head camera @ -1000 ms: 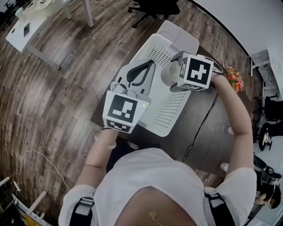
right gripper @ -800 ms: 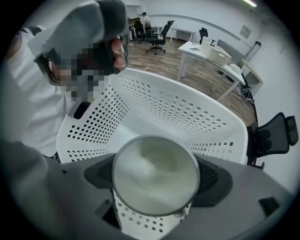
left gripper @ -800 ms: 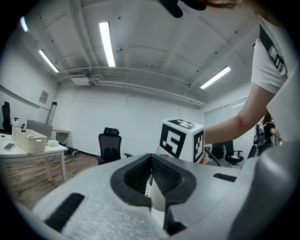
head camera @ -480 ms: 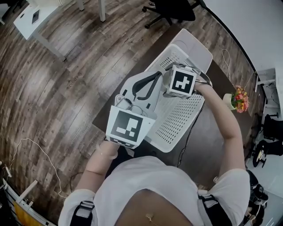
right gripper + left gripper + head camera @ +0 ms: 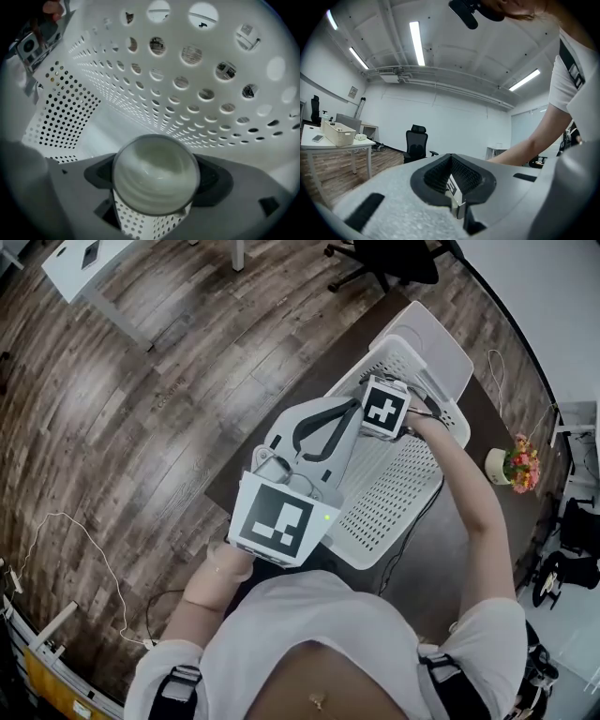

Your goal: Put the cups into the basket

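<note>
white cup (image 5: 154,164) pinched in right gripper (image 5: 154,183) jaws inside basket (image 5: 187,93), left gripper (image 5: 451,174) jaws pressed together

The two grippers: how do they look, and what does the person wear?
The left gripper and right gripper have light grey bodies with black padding inside the jaws. Each carries a white cube with black square markers. The person wears a white short-sleeved shirt and dark shoulder straps.
</note>
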A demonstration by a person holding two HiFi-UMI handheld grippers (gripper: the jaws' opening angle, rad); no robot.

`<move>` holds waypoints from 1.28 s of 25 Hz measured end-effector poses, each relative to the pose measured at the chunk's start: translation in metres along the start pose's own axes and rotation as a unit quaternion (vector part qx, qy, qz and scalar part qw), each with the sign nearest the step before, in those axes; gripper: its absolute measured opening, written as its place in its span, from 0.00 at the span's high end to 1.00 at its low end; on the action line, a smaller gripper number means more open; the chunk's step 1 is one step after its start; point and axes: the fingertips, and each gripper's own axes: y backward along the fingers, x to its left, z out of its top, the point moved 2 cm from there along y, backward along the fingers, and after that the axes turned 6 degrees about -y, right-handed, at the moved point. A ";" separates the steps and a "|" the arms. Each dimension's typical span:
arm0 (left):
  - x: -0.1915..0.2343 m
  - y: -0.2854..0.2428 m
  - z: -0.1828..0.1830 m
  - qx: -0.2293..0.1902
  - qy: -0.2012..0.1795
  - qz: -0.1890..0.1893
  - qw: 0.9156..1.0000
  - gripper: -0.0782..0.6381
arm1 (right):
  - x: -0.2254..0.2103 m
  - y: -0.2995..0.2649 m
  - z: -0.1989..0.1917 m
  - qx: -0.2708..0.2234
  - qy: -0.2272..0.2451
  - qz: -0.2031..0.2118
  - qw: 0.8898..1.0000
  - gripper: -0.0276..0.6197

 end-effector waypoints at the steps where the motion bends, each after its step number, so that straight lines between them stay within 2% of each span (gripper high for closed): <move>1: 0.000 0.000 0.000 0.001 0.002 0.000 1.000 0.88 | -0.002 -0.005 -0.002 0.006 -0.001 -0.001 1.000 0.30; 6: 0.001 0.001 -0.002 0.003 0.000 0.000 1.000 0.88 | -0.006 -0.017 -0.003 0.033 -0.038 -0.008 0.999 0.30; 15: -0.005 0.002 -0.008 0.007 -0.025 -0.005 1.000 0.88 | -0.011 -0.017 0.006 0.000 -0.063 -0.015 0.998 0.30; 32: 0.000 -0.005 -0.010 0.004 -0.006 -0.005 1.000 0.88 | -0.007 0.000 0.016 -0.057 -0.111 0.003 0.992 0.30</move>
